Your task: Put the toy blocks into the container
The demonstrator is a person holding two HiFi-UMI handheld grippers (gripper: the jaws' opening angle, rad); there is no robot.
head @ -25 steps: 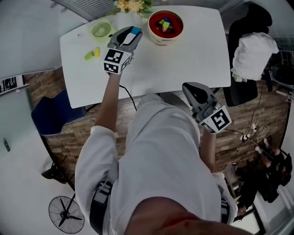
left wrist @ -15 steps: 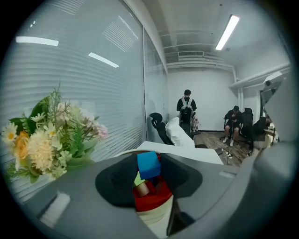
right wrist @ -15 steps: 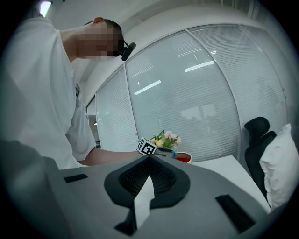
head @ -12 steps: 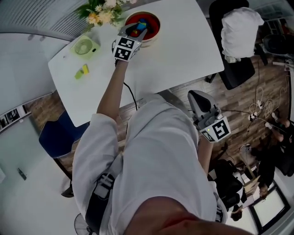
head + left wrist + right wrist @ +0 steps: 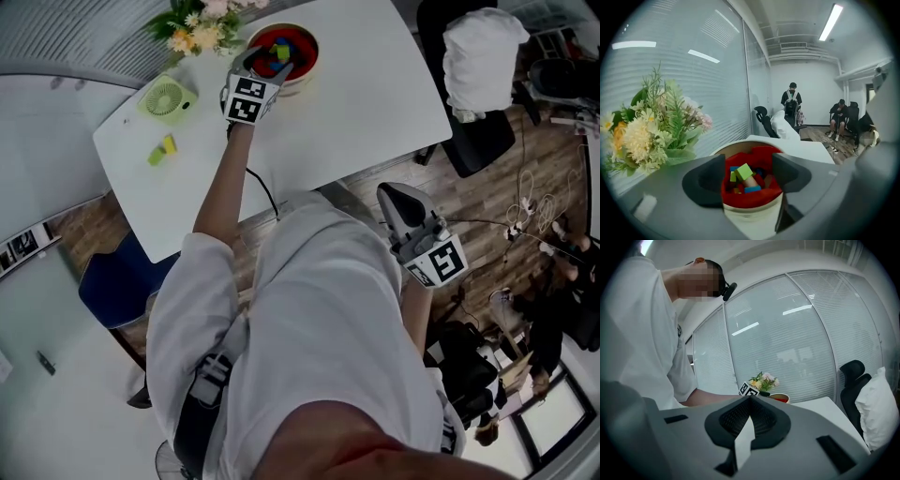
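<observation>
The container is a cream bowl [image 5: 302, 75] with a red lining, at the table's far edge. Several coloured blocks lie in it, among them a green block [image 5: 743, 171] and a blue block [image 5: 752, 189]. My left gripper [image 5: 270, 64] hovers right over the bowl [image 5: 750, 213]. Its jaws are opening and stand wide apart, and no pad touches a block. A green and a yellow block [image 5: 160, 150] lie together on the table's left part. My right gripper [image 5: 395, 200] hangs off the table beside my body, shut and empty [image 5: 750, 405].
A green desk fan [image 5: 167, 97] and a bunch of flowers [image 5: 199, 25] stand left of the bowl. The white table [image 5: 375, 103] has an office chair draped in white cloth [image 5: 478, 56] at its right. People are far back in the room [image 5: 791, 99].
My left gripper carried a blue block from over the table to above the bowl, and its jaws then opened. The blue block now lies in the bowl. The right gripper has barely moved.
</observation>
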